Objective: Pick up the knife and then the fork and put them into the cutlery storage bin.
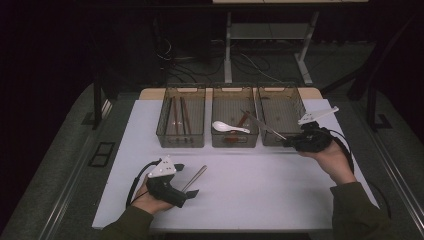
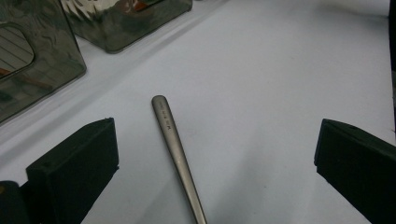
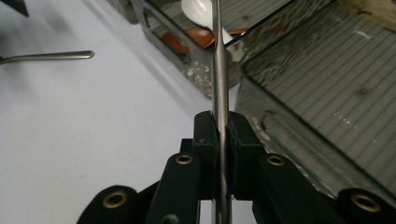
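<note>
While the right gripper [image 3: 220, 135] carries a clamped metal utensil [image 3: 218, 70] toward the bins [image 1: 280, 117], the left gripper [image 2: 215, 163] gapes over another utensil handle [image 2: 175, 149], ungrasped.

Three bins stand in a row at the table's [image 1: 250, 195] twelve o'clock: left bin [image 1: 180, 140], middle bin [image 1: 234, 140] (spoon [image 1: 229, 127] inside), right bin [image 1: 280, 107]. At seven o'clock lies a metal utensil [image 1: 194, 178].
</note>
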`<state>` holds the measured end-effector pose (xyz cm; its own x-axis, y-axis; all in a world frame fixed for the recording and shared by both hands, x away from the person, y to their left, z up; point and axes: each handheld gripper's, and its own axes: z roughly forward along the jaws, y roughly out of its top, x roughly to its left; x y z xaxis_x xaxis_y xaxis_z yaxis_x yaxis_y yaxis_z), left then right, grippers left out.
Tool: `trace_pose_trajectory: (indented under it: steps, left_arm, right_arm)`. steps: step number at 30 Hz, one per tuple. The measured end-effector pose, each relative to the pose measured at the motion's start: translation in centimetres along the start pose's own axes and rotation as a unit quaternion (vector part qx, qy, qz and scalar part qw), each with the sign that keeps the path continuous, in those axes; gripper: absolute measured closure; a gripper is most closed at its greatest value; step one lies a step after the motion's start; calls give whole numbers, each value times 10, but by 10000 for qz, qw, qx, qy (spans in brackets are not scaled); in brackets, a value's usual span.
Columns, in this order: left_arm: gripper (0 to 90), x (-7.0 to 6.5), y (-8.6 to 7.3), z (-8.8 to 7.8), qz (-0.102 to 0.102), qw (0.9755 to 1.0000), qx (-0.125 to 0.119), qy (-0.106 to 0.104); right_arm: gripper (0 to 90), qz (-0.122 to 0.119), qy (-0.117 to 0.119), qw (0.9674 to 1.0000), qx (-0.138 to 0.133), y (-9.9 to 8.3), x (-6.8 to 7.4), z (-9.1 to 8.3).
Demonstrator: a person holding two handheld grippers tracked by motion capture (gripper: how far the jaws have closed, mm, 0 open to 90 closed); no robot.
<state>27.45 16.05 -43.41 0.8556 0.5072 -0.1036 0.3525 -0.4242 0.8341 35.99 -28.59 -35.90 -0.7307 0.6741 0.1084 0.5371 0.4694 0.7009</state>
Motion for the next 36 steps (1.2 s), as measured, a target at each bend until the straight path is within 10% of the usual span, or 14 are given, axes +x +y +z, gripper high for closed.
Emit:
trace_pose_trajectory:
  steps: [20,36]
  left_arm:
    - [0,-2,0,0,-10,10000,35,-56]
    - [0,-3,-1,1,-16,9998,53,-170]
  right_arm:
    - [835,628,-805,9948,62,29,-53,-8]
    - [835,1228,-1221,9838,462,24,-93,36]
